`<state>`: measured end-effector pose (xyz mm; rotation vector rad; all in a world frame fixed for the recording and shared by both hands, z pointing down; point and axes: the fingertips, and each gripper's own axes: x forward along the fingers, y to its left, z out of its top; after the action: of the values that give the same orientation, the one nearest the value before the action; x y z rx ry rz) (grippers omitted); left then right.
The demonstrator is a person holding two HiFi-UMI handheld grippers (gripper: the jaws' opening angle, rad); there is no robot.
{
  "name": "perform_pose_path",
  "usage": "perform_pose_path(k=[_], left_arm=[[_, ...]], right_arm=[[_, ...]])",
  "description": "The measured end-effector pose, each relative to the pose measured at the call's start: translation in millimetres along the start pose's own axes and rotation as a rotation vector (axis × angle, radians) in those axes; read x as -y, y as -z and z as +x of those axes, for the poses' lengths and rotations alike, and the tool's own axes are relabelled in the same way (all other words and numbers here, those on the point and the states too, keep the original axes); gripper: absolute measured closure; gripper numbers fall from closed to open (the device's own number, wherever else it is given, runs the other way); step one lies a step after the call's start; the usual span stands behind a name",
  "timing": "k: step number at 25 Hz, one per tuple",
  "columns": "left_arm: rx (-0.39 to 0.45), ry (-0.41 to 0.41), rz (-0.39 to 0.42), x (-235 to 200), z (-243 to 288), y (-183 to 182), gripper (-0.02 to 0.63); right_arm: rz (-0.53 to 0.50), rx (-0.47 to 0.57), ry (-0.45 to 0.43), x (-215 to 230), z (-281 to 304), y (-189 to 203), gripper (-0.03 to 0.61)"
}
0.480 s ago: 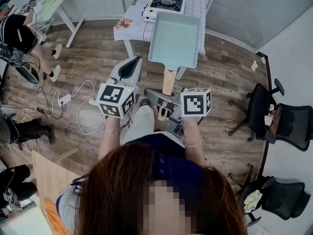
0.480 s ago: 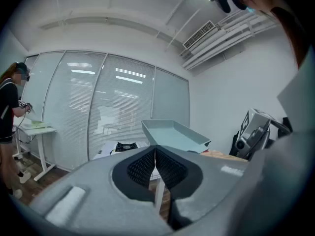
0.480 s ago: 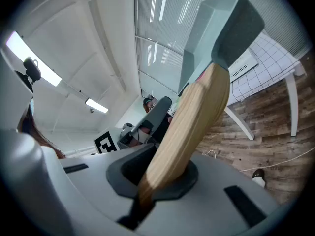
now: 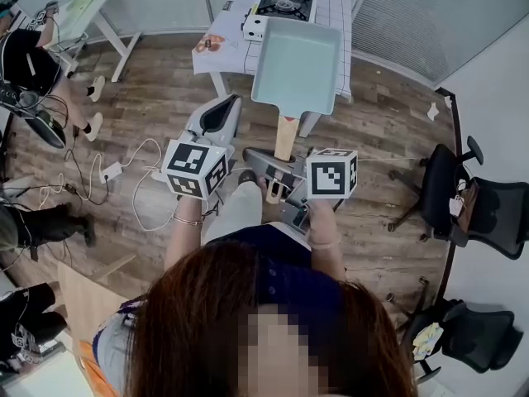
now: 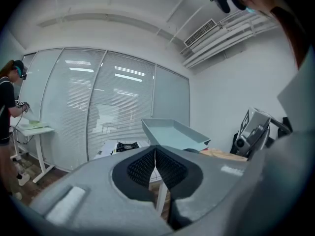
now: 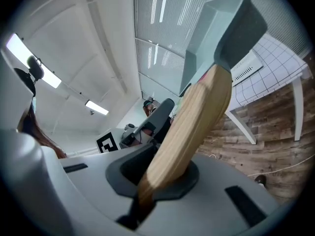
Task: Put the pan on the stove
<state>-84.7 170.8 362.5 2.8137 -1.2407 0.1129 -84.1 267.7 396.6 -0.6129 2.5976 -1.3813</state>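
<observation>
A light teal rectangular pan (image 4: 296, 64) with a wooden handle (image 4: 284, 139) hangs in the air in front of me, over the near edge of a white table (image 4: 334, 7). My right gripper (image 4: 277, 187) is shut on the end of the handle (image 6: 192, 127), and the pan (image 6: 216, 33) tilts up beyond it. A small black-topped stove (image 4: 281, 5) sits on the table's far left part. My left gripper (image 4: 216, 121) is left of the handle, apart from it, its pads (image 5: 147, 165) pressed together with nothing between them. In the left gripper view the pan (image 5: 172, 134) and stove (image 5: 127, 146) lie ahead.
Black office chairs (image 4: 488, 209) stand along the right wall. Cables and a power strip (image 4: 109, 169) lie on the wood floor at left. A seated person (image 4: 33, 64) and a second white desk (image 4: 91, 7) are at the far left. A paper (image 4: 211, 41) lies on the table's left corner.
The pan has edged slightly forward towards the table, still held by the right gripper. The left gripper keeps its place.
</observation>
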Motion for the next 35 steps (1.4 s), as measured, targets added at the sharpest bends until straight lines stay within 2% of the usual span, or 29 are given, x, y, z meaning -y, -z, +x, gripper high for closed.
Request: perform_pose_path(k=[6,18,35], left_arm=[[-0.017,0.008,-0.008,-34.0,34.3,-5.6,0.601],[-0.032,0.000,-0.024,-64.0,80.1,-2.1,0.601],[-0.022,0.026,-0.046,-115.3,118.4,-14.1,0.601]], right_arm=[[0.009,-0.011,-0.006,19.0,24.8,-36.3,0.555],[0.028,0.000,-0.017,51.4,36.5,-80.9,0.555],[0.051,0.022,0.006,77.5,74.0,-137.7,0.555]])
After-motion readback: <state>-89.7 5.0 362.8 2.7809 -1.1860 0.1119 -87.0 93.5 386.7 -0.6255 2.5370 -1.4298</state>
